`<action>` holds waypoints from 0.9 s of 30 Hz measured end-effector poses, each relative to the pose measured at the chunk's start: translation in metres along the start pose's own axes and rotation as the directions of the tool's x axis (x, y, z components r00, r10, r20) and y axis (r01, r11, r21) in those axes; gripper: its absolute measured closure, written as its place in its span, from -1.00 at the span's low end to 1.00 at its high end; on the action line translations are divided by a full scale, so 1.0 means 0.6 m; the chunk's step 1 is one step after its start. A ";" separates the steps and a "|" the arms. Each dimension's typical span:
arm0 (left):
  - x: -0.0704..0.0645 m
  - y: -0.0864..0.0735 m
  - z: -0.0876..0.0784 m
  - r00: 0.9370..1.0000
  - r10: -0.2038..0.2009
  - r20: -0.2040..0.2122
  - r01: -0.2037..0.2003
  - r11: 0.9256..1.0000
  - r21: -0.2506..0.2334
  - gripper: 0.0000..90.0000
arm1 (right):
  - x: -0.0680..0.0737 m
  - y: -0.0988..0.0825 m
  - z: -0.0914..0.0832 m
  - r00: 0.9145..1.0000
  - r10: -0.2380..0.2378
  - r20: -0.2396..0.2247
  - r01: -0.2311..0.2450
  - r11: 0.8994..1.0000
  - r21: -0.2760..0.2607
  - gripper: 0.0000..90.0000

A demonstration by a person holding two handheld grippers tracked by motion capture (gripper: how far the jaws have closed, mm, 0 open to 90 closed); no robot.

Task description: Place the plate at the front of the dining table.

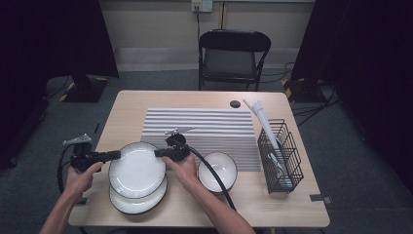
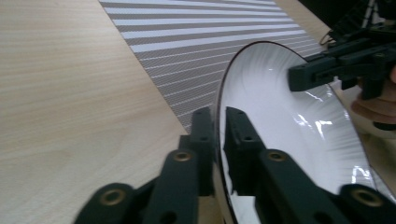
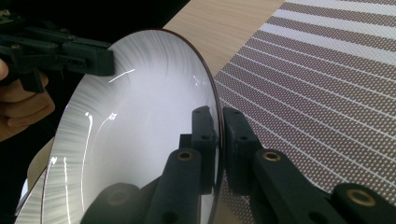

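A white plate with a dark rim [image 1: 137,168] is held a little above a second, matching plate [image 1: 139,205] near the table's front left. My left gripper [image 1: 116,154] is shut on its left rim, and my right gripper [image 1: 158,152] is shut on its right rim. In the left gripper view the jaws [image 2: 219,116] pinch the plate's edge [image 2: 280,121], with the right gripper [image 2: 299,77] across the plate. In the right gripper view the jaws [image 3: 218,116] clamp the rim of the plate [image 3: 140,116], and the left gripper [image 3: 105,58] holds the far side.
A white bowl [image 1: 217,170] sits just right of my right hand. A grey striped placemat [image 1: 209,129] covers the table's middle. A black wire basket [image 1: 280,156] with white utensils stands at the right. A black folding chair [image 1: 233,53] is behind the table.
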State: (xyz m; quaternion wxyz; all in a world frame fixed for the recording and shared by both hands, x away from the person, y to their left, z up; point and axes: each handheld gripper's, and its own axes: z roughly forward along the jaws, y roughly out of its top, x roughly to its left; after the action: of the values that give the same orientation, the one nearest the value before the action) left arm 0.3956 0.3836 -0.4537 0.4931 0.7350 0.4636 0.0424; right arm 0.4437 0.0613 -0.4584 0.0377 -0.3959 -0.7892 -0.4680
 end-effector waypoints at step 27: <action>0.001 0.002 -0.010 0.999 -0.008 -0.043 0.008 1.000 0.002 0.86 | 0.011 0.019 -0.011 0.996 -0.051 0.073 0.054 0.997 -0.046 0.93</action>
State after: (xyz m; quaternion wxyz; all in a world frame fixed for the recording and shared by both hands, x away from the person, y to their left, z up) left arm 0.3934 0.3882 -0.4500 0.4822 0.7328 0.4769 0.0557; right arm 0.4448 0.0629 -0.4437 -0.0125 -0.3923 -0.7888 -0.4730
